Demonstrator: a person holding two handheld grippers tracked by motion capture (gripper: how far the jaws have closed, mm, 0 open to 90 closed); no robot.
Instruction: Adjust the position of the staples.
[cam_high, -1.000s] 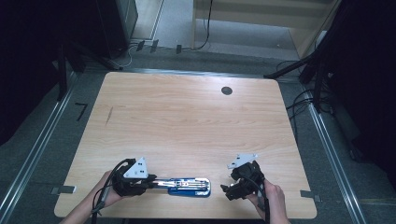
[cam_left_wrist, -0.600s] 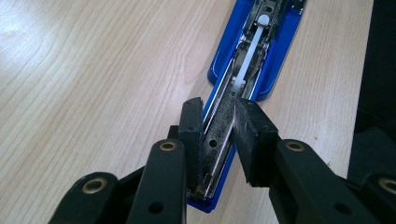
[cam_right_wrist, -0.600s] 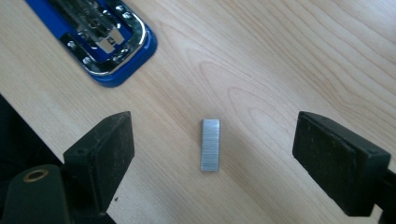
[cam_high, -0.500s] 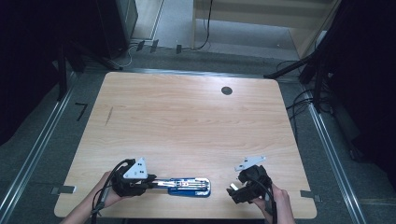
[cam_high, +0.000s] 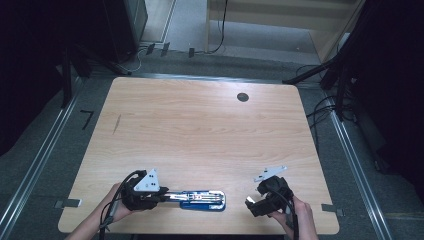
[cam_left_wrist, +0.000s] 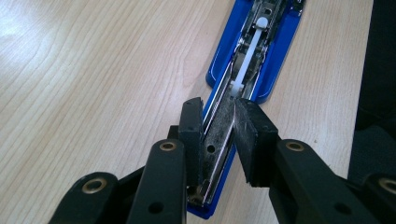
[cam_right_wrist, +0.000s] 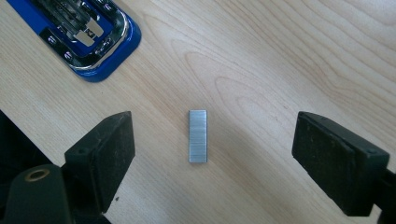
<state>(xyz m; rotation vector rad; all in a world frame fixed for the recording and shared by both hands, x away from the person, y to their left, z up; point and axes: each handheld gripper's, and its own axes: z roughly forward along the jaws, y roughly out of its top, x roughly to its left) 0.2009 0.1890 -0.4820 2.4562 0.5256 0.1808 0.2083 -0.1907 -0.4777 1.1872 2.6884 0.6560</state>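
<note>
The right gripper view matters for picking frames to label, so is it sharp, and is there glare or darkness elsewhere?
Right gripper view: staple strip sharp, soft shadows. Left gripper view: glare patch on the table; stapler clear. High view: surroundings dark, table evenly lit.

Overhead and both close gripper views share the stapler (cam_high: 197, 199).

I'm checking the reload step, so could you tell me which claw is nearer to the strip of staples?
Right. The right claw stands open around the strip of staples, touching nothing; the left claw is shut on the stapler, farther off.
</note>
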